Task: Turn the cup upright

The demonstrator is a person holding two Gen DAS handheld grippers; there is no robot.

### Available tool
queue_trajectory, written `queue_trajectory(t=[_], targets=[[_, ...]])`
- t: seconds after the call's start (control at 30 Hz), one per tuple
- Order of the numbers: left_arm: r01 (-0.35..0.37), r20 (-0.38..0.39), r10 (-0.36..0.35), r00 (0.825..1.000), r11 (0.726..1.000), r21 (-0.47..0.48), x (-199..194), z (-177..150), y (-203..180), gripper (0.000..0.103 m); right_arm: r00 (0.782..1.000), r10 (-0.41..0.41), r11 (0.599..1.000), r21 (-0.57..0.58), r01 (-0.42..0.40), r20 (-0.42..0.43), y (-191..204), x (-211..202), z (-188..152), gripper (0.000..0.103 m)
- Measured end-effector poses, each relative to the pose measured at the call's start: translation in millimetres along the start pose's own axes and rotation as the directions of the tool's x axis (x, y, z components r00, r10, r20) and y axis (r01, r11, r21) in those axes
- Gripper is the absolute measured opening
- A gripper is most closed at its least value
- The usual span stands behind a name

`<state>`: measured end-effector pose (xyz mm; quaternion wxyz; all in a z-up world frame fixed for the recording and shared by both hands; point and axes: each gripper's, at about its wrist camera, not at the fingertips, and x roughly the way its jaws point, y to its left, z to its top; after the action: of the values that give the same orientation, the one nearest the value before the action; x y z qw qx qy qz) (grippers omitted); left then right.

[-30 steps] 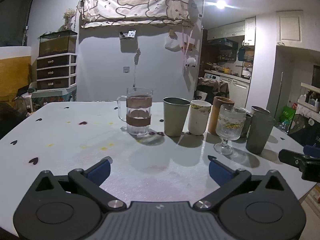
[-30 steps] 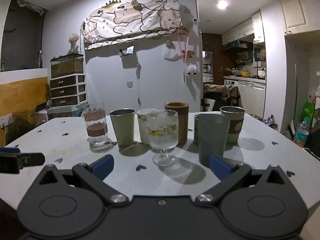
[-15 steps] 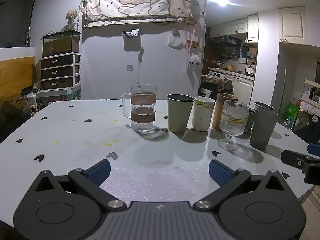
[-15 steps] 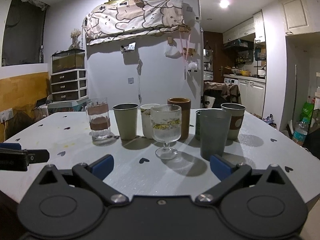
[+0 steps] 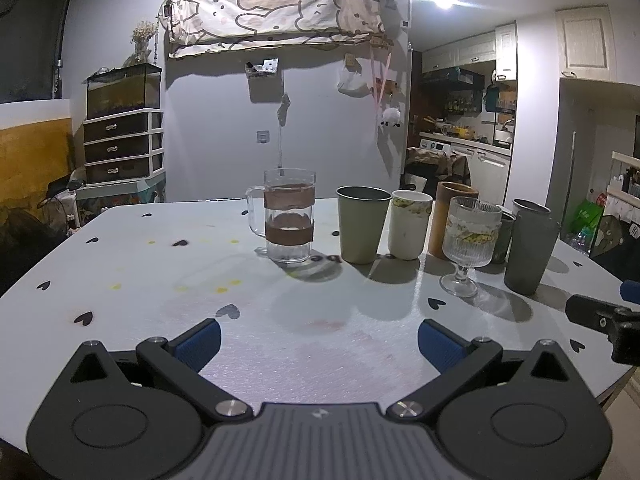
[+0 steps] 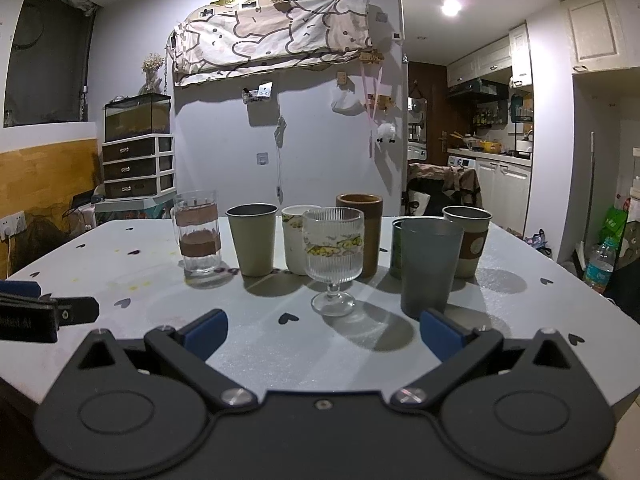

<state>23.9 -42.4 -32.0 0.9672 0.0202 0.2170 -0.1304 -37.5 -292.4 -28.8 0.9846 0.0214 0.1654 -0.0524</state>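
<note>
left gripper [image 5: 318, 338] jaws wide apart and empty, right gripper [image 6: 323, 332] likewise, cups standing upright on white table [image 5: 160, 280]

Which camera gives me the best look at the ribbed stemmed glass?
The right wrist view: the ribbed stemmed glass stands near centre, unblocked, bowl, stem and foot all visible. The left wrist view shows it whole too, but off to the right and more distorted.

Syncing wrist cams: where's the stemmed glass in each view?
Left wrist: stemmed glass is right of centre, between the white cup and the grey tumbler.
Right wrist: stemmed glass is at centre, in front of the cup row, above the open right gripper.
Shared landmark: the banded glass mug at the row's left end.
</note>
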Motion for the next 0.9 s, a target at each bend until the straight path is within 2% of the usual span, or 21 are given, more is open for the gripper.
queue_trajectory(t=[0.9], targets=[[-0.006, 0.0, 0.006, 1.0, 1.0, 0.003, -0.2, -0.1, -0.1, 0.103, 1.0, 0.0, 1.0, -0.001, 0.0, -0.001, 0.3, -0.1, 0.2, 0.103]])
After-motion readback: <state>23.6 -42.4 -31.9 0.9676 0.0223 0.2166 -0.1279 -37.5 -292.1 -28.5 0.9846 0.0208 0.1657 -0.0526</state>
